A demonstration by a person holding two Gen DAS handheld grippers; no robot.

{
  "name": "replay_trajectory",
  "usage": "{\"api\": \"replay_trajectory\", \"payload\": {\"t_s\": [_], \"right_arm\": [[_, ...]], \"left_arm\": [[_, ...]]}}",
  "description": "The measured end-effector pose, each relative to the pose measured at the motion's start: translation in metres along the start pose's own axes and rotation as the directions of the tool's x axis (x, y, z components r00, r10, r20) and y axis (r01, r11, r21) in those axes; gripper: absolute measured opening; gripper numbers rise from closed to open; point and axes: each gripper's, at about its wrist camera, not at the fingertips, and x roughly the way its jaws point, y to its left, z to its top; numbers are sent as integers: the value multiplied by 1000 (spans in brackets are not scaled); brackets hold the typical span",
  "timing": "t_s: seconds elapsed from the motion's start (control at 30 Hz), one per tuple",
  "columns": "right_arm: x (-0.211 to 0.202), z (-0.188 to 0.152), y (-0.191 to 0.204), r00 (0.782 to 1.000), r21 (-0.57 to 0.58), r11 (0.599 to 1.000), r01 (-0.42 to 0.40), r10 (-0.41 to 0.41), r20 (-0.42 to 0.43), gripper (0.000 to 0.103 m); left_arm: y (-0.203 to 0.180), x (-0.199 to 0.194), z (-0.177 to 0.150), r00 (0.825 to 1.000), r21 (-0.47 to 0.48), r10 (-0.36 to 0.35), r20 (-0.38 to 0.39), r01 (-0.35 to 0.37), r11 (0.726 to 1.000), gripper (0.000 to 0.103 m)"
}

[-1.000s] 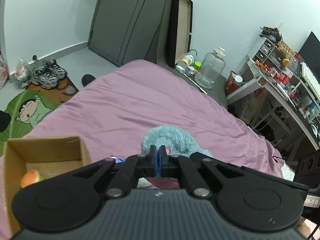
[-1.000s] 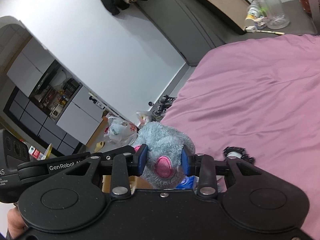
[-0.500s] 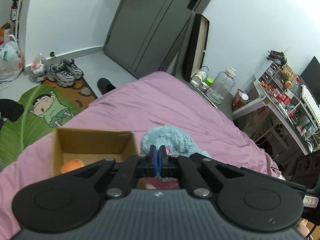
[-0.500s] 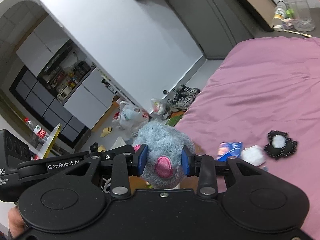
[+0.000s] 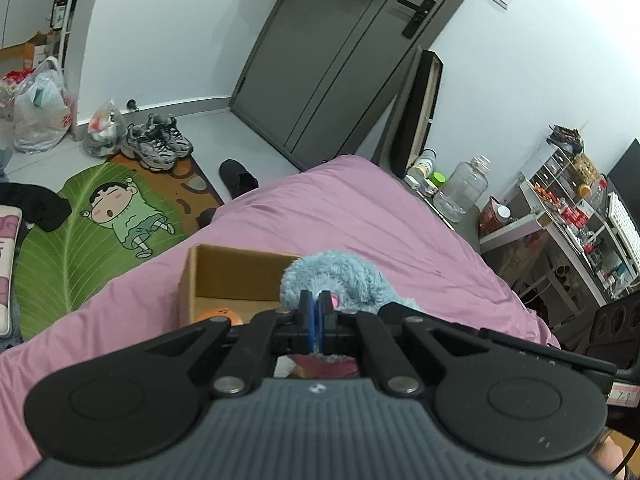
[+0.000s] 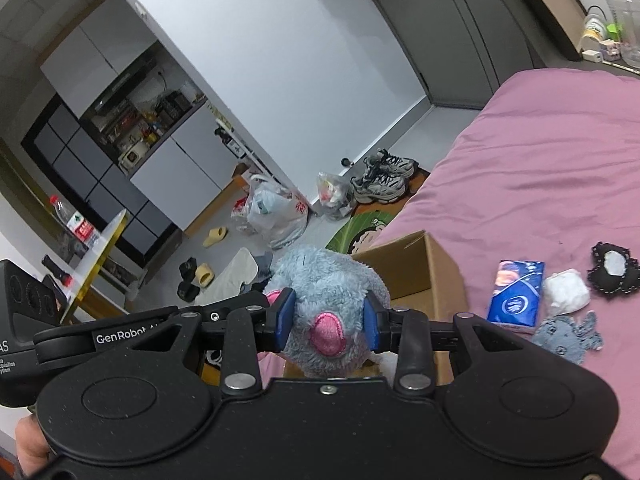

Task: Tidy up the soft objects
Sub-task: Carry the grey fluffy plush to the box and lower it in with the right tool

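**Both grippers on the blue plush toy over the box**

The right gripper (image 6: 329, 322) stood partly open, its blue pads pressed on the fluffy blue plush toy (image 6: 326, 280). The left gripper (image 5: 316, 316) was pinched tight, apparently on the toy's fur. The toy hung above the cardboard box (image 6: 416, 268), which held an orange plush (image 5: 218, 315). Right of the box on the pink bedsheet (image 6: 540, 160) lay a tissue pack (image 6: 516, 294).

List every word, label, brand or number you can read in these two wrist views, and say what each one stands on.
"GenRobot A", cut off by a finger link: white print on the left gripper's black body, seen in the right wrist view.
"AS": end of a word on the same body's far left edge; the small lines beneath are unreadable.
Blue tissue pack: printed design, text too blurred.
Water bottle: red label, unreadable.
Handwritten tag at the left view's right edge: illegible.
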Motion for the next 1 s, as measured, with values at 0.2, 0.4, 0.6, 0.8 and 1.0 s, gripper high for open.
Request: {"api": "replay_trajectory", "payload": {"t_s": [0.2, 0.4, 0.6, 0.8, 1.0], "right_arm": [[14, -11, 14, 999, -15, 1000, 6, -6, -41, 36], [26, -26, 17, 995, -17, 1000, 15, -16, -96, 37], [31, -40, 12, 984, -14, 999, 32, -34, -176, 38], [33, -50, 12, 967, -23, 998, 51, -55, -247, 44], [16, -46, 3, 972, 5, 998, 61, -58, -228, 50]], "left_arm": [[22, -3, -7, 1000, -28, 10, -14, -10, 1000, 1], [36, -3, -20, 999, -42, 35, -34, -36, 998, 1], [44, 4, -33, 997, -54, 18, -79, -22, 998, 1], [33, 8, -37, 995, -12, 40, -89, -42, 999, 1], [29, 7, -34, 993, 7, 79, -92, -79, 997, 2]]}}
